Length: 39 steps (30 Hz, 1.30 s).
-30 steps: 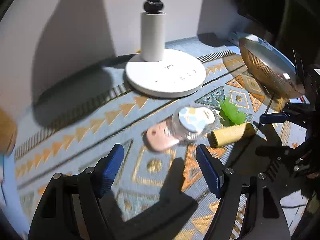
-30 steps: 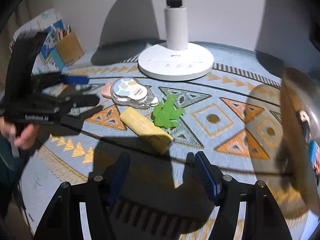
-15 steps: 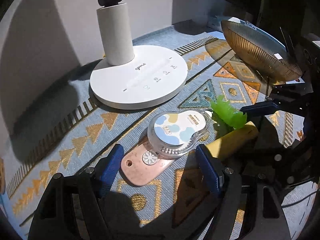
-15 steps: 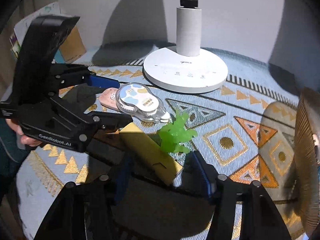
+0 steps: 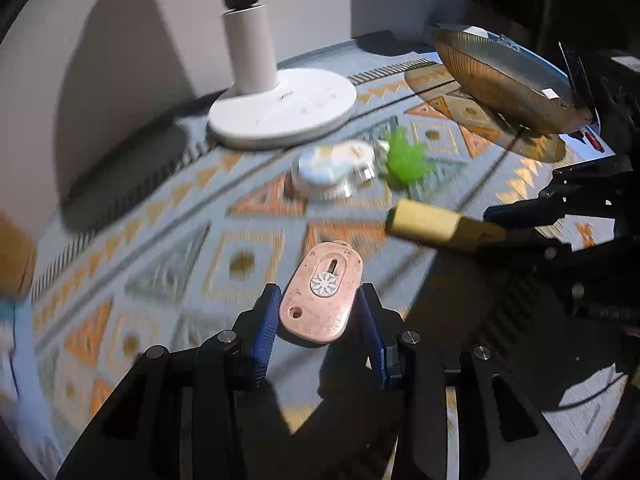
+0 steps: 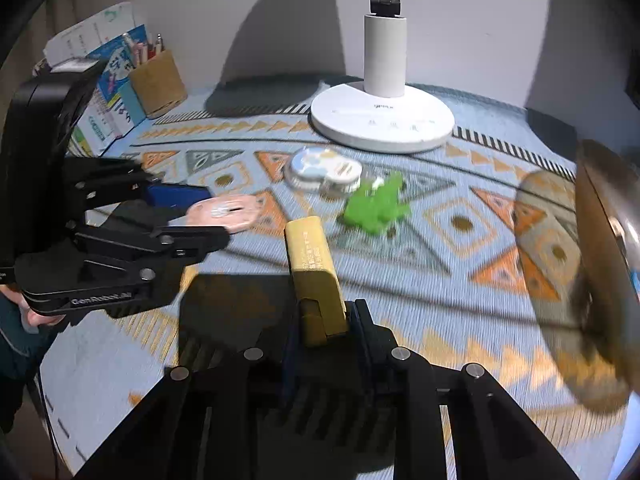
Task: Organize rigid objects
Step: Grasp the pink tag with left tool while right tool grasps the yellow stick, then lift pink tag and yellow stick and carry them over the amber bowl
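Observation:
A flat pink oval tag with a white flower button sits between the blue pads of my left gripper, whose jaws are closing and press on its sides. In the right wrist view the same pink tag juts from the left gripper. My right gripper is shut on the near end of a yellow block, which points away from me. From the left wrist view, the yellow block sticks out of the right gripper.
A round clear case with a blue and white label and a green plastic toy lie on the patterned cloth. A white lamp base stands behind. A gold ribbed bowl is at right, a pen holder and booklets at left.
Both grippers went from open to shut. The left one took the pink tag and drew it away from the round case. The right one closed on the yellow block's end.

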Available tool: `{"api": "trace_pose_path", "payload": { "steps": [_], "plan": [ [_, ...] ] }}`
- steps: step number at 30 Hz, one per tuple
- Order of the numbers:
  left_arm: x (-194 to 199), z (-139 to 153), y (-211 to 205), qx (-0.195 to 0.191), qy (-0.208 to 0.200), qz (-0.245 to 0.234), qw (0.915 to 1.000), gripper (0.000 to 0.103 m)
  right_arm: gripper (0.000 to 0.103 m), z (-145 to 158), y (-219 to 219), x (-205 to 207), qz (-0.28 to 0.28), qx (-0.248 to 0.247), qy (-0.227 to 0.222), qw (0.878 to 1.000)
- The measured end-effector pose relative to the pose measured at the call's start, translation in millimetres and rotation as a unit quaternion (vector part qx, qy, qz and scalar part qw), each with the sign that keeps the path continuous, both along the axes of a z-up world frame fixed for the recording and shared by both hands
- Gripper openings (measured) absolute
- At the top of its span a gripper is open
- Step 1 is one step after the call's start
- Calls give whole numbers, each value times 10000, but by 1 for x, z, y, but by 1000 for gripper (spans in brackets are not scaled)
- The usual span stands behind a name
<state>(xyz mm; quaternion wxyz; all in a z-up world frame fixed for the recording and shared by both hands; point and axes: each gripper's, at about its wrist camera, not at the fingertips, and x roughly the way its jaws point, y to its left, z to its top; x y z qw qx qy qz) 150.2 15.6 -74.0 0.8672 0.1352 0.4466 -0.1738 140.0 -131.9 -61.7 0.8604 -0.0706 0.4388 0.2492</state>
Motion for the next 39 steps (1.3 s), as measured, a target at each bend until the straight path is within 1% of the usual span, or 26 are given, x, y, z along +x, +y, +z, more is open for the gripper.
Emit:
{"api": "trace_pose_path", "payload": {
  "steps": [3,7,11,15,16,17,18,19,23,25,32,34,39],
  "plan": [
    [-26,-1,7,-68,45,247,9997,37,25,-1,-10,-21,-92,70,54,9999],
    [-63,-2,18,-384,153,602,9973,37,25,-3,-22,-48,-209,104,138,9996],
    [-88,-4,21,-526,82,813,9953,37,25,-3,-29,-71,-193,221,194,9994],
    [-98,-5,21,-719,-27,952,9929,38,26,-7,-29,-78,-225,200,222,9993],
    [-98,-5,22,-797,-45,978,9920,41,28,-7,-29,-78,-233,222,277,9991],
    [-99,-5,22,-890,-42,996,9910,48,30,-6,-29,-76,-233,246,312,9989],
    [-99,-5,24,-993,-44,1035,9897,50,34,-6,-29,-75,-229,272,340,9988],
    [-100,-5,23,-1021,-65,1069,9890,50,37,-6,-27,-75,-225,267,326,9989],
    [-99,-6,22,-1009,-125,1116,9885,57,42,-7,-18,-76,-203,39,157,9997],
    [-100,-7,21,-978,-142,1104,9890,58,42,-8,-14,-75,-211,-72,72,9997],
    [-100,-10,9,-508,-274,1053,9928,61,43,-9,-2,-70,-229,-279,-185,9992],
    [-100,-10,6,-383,-311,1051,9932,63,44,-9,-1,-69,-241,-264,-216,9991],
    [-99,-10,8,-391,-324,1076,9929,65,45,-9,-1,-70,-228,-210,-312,9990]
  ]
}}
